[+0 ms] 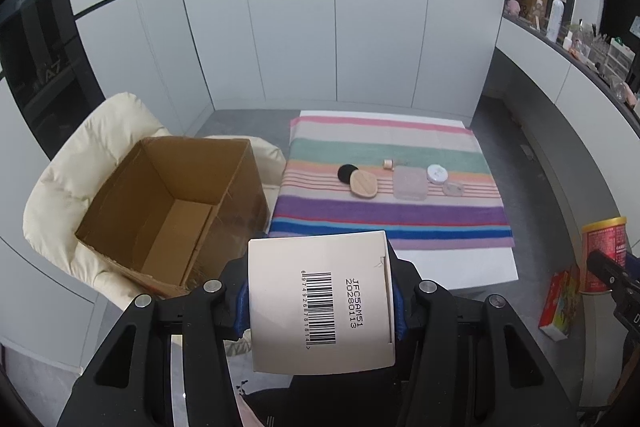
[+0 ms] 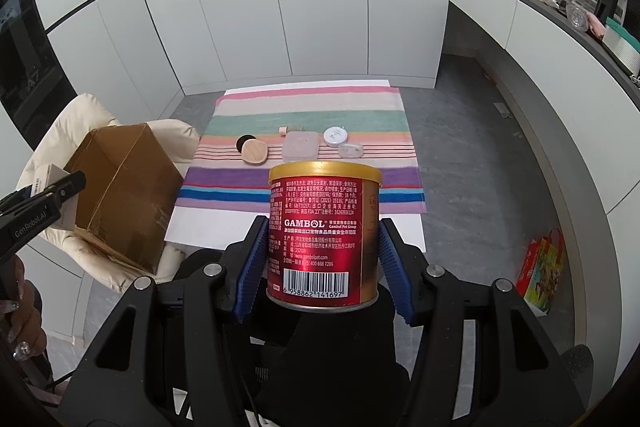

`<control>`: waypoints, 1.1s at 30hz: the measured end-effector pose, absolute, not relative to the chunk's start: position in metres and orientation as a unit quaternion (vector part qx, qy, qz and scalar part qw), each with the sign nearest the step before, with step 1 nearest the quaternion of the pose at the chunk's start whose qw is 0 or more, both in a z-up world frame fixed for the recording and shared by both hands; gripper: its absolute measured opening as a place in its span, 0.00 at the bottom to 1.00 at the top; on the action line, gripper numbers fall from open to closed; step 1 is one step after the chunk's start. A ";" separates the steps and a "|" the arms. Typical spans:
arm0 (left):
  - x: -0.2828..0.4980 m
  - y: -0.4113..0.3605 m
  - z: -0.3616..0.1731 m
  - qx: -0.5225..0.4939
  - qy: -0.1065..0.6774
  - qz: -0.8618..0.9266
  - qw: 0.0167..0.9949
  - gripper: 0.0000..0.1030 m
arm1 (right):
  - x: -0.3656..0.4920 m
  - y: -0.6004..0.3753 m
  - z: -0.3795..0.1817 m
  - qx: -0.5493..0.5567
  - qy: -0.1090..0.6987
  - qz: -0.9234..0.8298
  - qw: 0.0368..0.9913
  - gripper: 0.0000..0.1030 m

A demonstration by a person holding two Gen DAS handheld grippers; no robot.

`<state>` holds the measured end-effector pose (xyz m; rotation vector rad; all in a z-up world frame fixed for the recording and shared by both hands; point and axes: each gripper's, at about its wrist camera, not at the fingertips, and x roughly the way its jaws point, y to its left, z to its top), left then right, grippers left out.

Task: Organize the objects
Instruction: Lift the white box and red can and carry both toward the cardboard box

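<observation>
The left gripper [image 1: 320, 301] jaws clamp a white box [image 1: 320, 303]; only this view shows inside the cardboard box [image 1: 172, 203]. The right gripper [image 2: 323, 259] jaws clamp a red can [image 2: 323, 235].

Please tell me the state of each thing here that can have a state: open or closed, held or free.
Cardboard box: open, upright, nothing visible inside.
White box: closed, held by left tool.
Red can: closed, upright, held by right tool.
Clear square case: closed, flat on striped towel.
</observation>
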<state>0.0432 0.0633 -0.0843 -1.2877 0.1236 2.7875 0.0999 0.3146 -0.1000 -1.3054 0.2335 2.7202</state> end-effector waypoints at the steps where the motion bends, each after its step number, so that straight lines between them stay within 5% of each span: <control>1: 0.042 0.064 -0.085 -0.420 0.041 0.906 0.035 0.51 | 0.098 0.314 -0.101 -0.433 0.078 0.896 0.056 0.55; 33: 0.049 -0.033 -0.113 -0.460 0.001 0.887 -0.047 0.51 | 0.051 0.221 -0.118 -0.462 0.019 0.886 -0.044 0.55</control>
